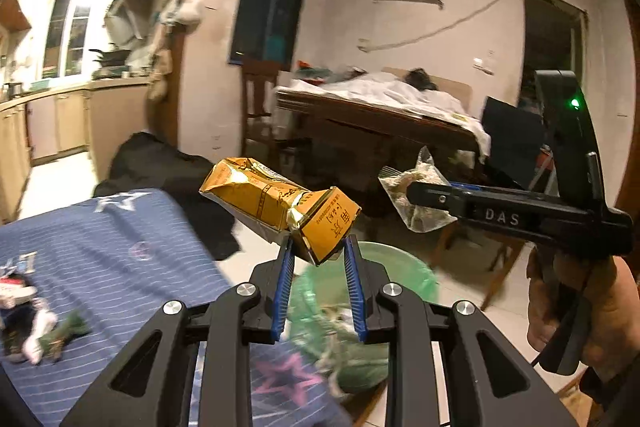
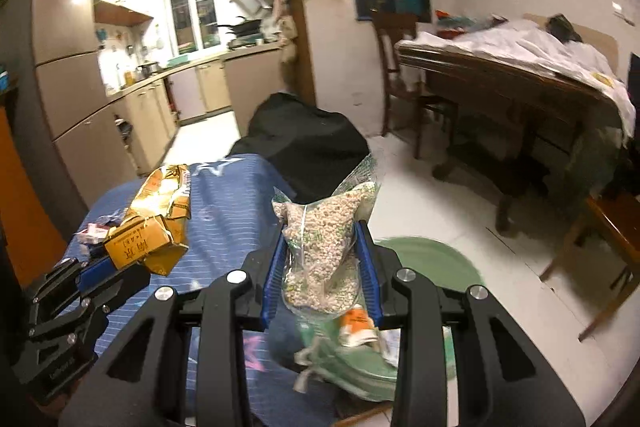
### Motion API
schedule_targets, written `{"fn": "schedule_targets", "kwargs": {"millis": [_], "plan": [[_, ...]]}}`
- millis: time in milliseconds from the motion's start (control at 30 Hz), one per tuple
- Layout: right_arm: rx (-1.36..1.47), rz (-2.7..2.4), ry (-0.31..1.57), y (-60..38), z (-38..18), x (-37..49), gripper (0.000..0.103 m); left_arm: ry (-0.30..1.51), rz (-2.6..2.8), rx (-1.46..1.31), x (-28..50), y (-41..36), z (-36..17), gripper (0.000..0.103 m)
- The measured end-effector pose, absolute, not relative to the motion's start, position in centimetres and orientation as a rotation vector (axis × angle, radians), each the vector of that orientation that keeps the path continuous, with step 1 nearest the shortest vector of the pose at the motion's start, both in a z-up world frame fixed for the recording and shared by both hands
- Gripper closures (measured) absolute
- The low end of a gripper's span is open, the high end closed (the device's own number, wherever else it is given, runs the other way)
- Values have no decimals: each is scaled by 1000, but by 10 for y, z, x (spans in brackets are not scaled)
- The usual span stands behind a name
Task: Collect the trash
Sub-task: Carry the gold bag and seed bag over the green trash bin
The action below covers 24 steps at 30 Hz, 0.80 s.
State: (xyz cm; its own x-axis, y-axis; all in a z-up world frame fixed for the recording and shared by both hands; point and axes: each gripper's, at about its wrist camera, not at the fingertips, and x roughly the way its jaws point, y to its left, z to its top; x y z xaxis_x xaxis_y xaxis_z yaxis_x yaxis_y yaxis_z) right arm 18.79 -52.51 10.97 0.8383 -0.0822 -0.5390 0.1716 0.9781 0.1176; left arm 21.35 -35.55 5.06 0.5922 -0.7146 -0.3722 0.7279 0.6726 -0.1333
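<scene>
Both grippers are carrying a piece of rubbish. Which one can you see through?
The clear plastic bag in the right gripper: pale grainy bits show through it. The crumpled gold packet in the left gripper is opaque printed foil.

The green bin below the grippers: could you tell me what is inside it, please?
The green bin has a green liner holding crumpled wrappers, one orange and white. Deeper contents are hidden by the right gripper.
</scene>
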Motion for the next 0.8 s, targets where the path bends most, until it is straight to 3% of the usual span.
{"fn": "schedule_targets", "kwargs": {"millis": [333,800], "plan": [[271,-195,705,-603,81,196,71,488,-971,77,227,-454,26,77],[330,-199,862,-640,44,222,71,622,-1034,137,276,-520,-40,77]]}}
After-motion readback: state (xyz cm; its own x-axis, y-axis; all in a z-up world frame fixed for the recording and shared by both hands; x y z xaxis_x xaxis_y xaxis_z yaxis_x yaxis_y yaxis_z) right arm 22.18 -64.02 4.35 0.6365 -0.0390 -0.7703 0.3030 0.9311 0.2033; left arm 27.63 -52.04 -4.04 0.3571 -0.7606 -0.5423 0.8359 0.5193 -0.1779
